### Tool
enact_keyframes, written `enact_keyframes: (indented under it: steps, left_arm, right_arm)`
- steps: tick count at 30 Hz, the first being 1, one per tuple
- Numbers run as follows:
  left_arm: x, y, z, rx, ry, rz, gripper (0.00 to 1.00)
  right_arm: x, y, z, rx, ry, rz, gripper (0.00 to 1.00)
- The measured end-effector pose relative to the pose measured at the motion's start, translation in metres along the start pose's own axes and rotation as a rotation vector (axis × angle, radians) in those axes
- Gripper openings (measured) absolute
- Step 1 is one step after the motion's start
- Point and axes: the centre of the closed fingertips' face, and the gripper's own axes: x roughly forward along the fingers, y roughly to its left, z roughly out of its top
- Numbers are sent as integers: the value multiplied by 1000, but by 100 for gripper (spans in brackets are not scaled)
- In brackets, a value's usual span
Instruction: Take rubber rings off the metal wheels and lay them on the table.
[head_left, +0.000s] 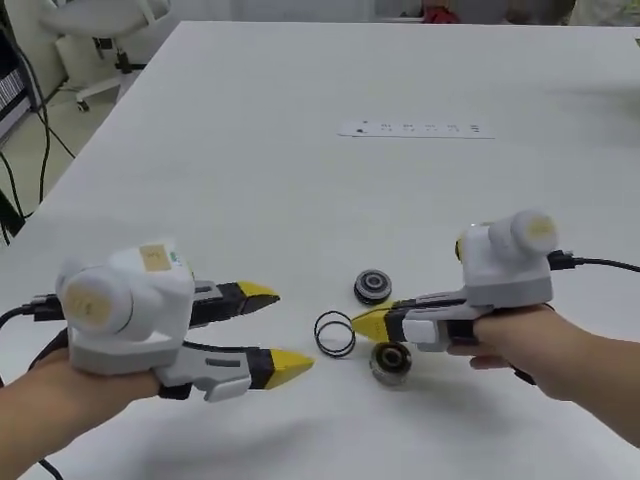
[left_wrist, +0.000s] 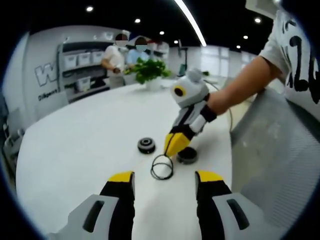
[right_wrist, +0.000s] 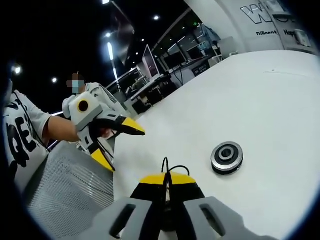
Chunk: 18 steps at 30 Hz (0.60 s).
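Nearest you, your left claw (head_left: 275, 330) hangs low over the white counter (head_left: 250, 150) with its jaws spread wide and nothing between them. Off to the right of that, one metal wheel (head_left: 390, 360) sits flat on the counter, tucked just beside your right claw (head_left: 362, 326) on the side closer to you. That right claw comes in from the right with its jaws pinched down on the black rubber ring (head_left: 334, 333). In the right gripper view you can see the thin black loop poking out from between the closed yellow tips. The ring sits between your two claws and reads as two overlapping loops, but honestly I can't tell if that's one ring doubled over or two. A bit further out, the second metal wheel (head_left: 373, 286) lies flat, near the ring but apart from it. Way up the counter there's a flat white strip (head_left: 415, 128), and an office chair (head_left: 100, 20) stands past the far left corner.
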Motion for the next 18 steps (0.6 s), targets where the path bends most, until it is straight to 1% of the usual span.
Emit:
enact_keyframes:
  steps: [9,15,18]
  left_arm:
    - [0,2,-1,-7,2,5,49]
    - [0,3,-3,-14,7,10,49]
    - [0,4,-4,-16,10,11,48]
  right_arm:
    - [3,-4,-4,9,18,-12,0]
    - [1,-9,-7,19,23,-33,0]
    - [0,-10,-8,17,34,-45,0]
